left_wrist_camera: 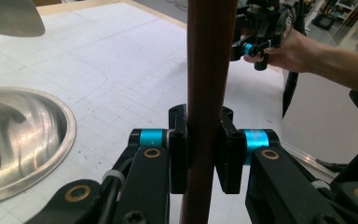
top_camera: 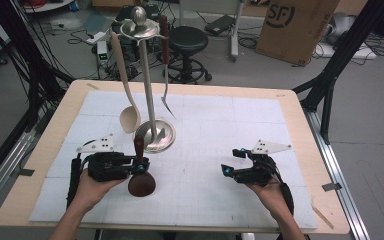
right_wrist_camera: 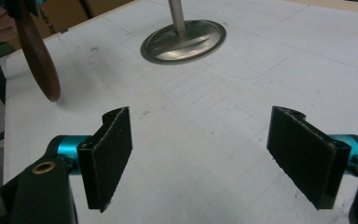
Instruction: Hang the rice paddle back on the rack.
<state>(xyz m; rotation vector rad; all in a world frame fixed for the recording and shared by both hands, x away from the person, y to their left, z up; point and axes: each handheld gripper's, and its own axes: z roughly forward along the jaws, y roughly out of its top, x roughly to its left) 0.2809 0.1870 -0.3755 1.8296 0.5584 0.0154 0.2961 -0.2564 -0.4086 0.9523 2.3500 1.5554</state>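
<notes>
**Progress**
- Left tool [top_camera: 140, 167]: clenched on the handle of the brown wooden spoon [top_camera: 141, 184], pads pressed against both sides of the shaft.
- Spoon held roughly upright, bowl down, over the white mat of the worktop [top_camera: 220, 125], just in front of the base of the metal rack [top_camera: 155, 135] and apart from it.
- Right tool [top_camera: 231, 161]: released, nothing between the pads; hovering well to the right of the spoon.
- Already hanging from the rack top: a white spoon [top_camera: 129, 120] and a dark-handled fork [top_camera: 166, 95].
- Judged from this layout: pick-up done, wooden spoon not on the rack. Probably left: raising it to a free hook, or handing it across to the right tool.

**View differences**
- High view: whole rack with its hooks and hung utensils, plus the spacing of both tools.
- Left gripper view: the grip itself on the handle [left_wrist_camera: 209, 70], and the rack base [left_wrist_camera: 28, 140] close by.
- Right gripper view: the open gap of the right tool [right_wrist_camera: 200, 154], and the spoon bowl [right_wrist_camera: 37, 60] edge-on, low over the mat; contact with the mat cannot be told.
</notes>
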